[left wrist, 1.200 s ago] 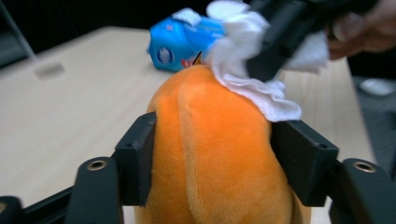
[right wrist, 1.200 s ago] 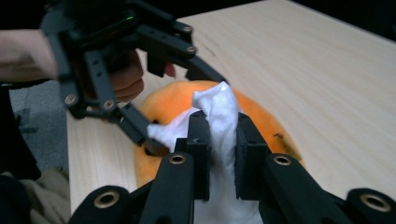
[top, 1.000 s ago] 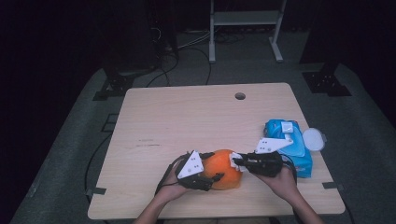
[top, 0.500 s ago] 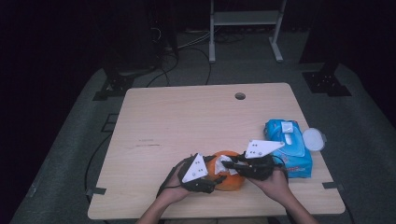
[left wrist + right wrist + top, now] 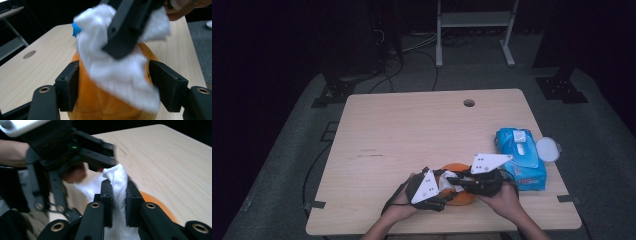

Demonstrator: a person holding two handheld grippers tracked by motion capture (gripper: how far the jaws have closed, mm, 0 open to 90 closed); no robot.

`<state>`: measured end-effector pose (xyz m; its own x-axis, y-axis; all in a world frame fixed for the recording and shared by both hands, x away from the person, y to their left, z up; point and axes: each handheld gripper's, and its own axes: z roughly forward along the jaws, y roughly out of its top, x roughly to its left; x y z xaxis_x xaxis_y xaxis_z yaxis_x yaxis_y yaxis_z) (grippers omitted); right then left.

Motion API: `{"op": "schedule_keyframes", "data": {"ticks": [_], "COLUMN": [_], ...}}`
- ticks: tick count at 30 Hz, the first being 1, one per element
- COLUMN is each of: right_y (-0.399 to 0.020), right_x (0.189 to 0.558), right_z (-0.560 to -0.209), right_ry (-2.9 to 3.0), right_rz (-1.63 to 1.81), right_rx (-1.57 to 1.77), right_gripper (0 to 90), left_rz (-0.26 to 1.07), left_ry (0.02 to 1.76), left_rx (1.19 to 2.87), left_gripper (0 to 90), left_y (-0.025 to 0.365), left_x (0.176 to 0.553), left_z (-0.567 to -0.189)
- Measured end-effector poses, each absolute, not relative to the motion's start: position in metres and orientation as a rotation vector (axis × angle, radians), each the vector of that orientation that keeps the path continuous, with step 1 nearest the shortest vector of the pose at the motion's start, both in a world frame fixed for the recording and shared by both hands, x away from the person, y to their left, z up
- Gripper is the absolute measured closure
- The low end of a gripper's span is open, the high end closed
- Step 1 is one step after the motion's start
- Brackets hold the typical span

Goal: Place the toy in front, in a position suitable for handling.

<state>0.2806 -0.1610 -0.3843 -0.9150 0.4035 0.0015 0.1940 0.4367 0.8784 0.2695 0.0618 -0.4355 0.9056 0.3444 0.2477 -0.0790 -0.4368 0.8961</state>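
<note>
High view: wet-wipe pack (image 5: 522, 160) w/ lid (image 5: 547, 149) open.

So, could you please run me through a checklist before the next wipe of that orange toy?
1. Left gripper clamps the orange toy, its jaws having just closed: ok.
2. Right gripper is shut on the white wipe: ok.
3. Wipe lies on the toy's top: ok.
4. Toy rests on the table, away from the near edge: ok.
5. Blue wipes pack is apart from the work: ok.
6. Whether the toy's far side is clean: cannot tell.
</note>
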Motion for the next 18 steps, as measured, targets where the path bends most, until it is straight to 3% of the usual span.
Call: {"op": "schedule_keyframes", "data": {"ticks": [6, 13, 18], "right_y": [-0.194, -0.168, -0.183], "right_x": [0.291, 0.279, 0.287], "right_z": [-0.388, -0.385, -0.388], "right_ry": [2.423, 2.466, 2.452], "right_rz": [1.466, 1.503, 1.457], "right_rx": [0.686, 0.557, 0.600], "right_gripper": [78.8, 78.8, 78.8], "left_rz": [0.455, 0.488, 0.442], "left_ry": [0.202, 0.153, 0.207], "left_rx": [1.957, 1.983, 1.971], "left_gripper": [29.7, 29.5, 29.3], "left_y": [0.063, 0.062, 0.068], "left_x": [0.270, 0.266, 0.271], "left_z": [-0.437, -0.436, -0.438]}}
